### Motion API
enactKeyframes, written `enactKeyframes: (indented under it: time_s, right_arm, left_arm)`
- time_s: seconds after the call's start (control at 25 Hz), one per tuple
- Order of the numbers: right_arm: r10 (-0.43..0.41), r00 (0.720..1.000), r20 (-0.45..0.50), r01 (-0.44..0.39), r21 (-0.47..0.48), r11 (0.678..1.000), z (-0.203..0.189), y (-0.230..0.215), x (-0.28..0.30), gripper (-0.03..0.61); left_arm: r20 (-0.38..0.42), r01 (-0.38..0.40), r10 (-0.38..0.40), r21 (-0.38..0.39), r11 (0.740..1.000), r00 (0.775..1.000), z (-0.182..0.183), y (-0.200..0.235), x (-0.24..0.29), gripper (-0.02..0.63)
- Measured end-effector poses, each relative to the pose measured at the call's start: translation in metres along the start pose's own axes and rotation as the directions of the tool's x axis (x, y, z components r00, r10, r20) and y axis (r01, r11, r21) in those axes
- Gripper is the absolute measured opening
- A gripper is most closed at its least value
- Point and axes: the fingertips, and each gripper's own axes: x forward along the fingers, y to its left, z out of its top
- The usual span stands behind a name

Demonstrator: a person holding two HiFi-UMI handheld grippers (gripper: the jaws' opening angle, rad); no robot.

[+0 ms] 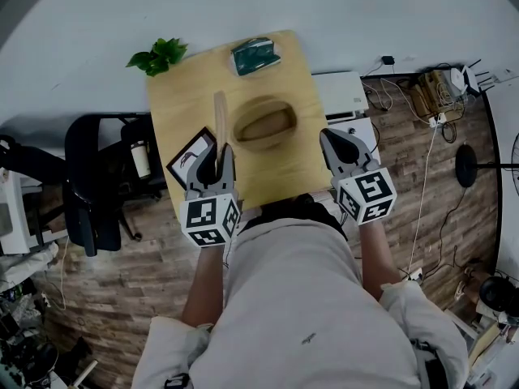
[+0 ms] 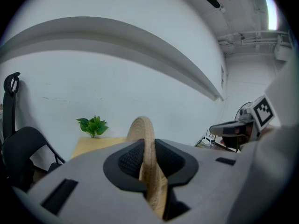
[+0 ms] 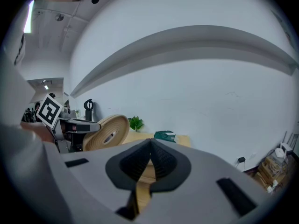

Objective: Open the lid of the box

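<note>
Woven lid (image 1: 220,128): it is off the box (image 1: 264,124) and stands on its edge just left of it, thin side toward me.
Left tongs (image 1: 218,154): clamped on the lid's near rim, with one pad on each flat face. I see the coiled edge run up between my jaws.
Right tongs (image 1: 332,138): closed with nothing between them, hovering just right of the box and not touching it.
Box: oval and woven, open at the top, near the middle of the wooden surface (image 1: 182,104). I cannot tell what is inside.
Weight: I judge the lid to be light, since a grip at one end carries it upright.
Stiffness: I think it is fairly stiff, because it keeps its flat shape, but woven fibre may bend a little under a hard squeeze.
Grip feel: the rough coils should not slip easily between the pads.
Where to hold: across the thin rim, as now. I think a deeper bite would stop it from swinging.
Other things: beyond the box are a green packet (image 1: 255,55) and a plant (image 1: 159,55), and a card (image 1: 190,157) lies left of the box under my left tongs.
</note>
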Motion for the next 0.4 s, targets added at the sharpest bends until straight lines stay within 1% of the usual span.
enactKeyframes:
  time_s: [0.4]
  right_arm:
    - [0.003,1.0,-0.013,-0.003,-0.008,1.0,-0.0002,-0.002,0.0012,0.0]
  left_arm:
    - [-0.015,0.005,-0.005,0.01,1.0,1.0,-0.0015,-0.003,0.0049,0.072]
